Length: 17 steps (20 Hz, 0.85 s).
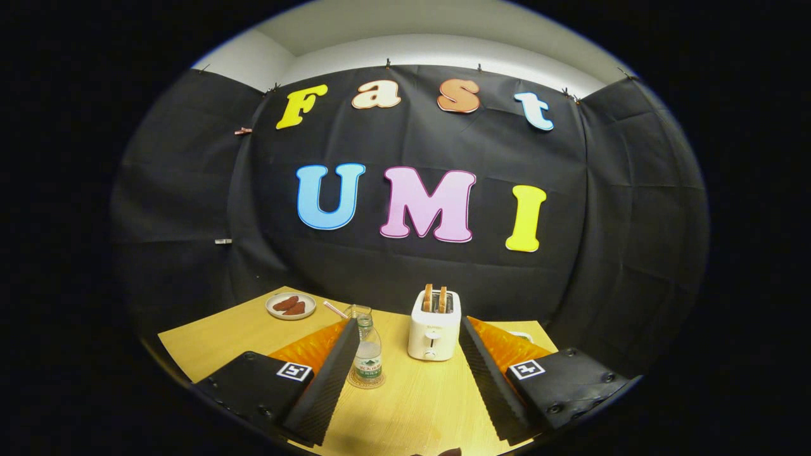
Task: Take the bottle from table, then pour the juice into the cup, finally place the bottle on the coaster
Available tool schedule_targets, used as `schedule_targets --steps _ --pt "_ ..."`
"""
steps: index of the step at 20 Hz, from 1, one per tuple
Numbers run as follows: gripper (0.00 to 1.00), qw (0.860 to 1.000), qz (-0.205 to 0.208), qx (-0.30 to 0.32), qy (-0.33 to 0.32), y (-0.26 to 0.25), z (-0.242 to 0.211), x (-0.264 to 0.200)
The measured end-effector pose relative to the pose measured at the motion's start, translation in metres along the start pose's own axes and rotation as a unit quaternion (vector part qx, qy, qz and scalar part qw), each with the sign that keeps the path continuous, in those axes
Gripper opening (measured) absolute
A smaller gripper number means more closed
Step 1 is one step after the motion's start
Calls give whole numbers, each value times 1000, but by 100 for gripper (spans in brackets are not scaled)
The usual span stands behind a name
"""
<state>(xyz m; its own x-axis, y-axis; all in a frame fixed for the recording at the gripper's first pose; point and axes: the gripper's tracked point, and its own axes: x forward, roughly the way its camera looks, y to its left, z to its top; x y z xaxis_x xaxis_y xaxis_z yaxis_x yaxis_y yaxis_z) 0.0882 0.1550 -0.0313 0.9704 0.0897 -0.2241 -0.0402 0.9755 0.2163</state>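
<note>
A plate (pixel 291 306) lies beyond the left finger. The bottle (pixel 368 350) stands on the coaster (pixel 365 382) just inside that finger, cup (pixel 360 311) behind it, toaster (pixel 434 332) mid-gap. The gripper (pixel 405 380) is released, fingers spread wide; judging placement done, draw straight back without brushing the bottle.

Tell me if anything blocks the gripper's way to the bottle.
Nothing visible does. The gripper is open, and the bottle stands on a coaster just ahead, close by the left finger. The toaster stands apart to the bottle's right.
</note>
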Motion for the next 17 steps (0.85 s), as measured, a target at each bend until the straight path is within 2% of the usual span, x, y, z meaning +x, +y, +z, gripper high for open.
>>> schedule_targets --steps 6,17 --pt "98 1000 -4 -15 -7 -9 20 -28" --pt "98 998 -19 -55 -18 -15 23 -41"
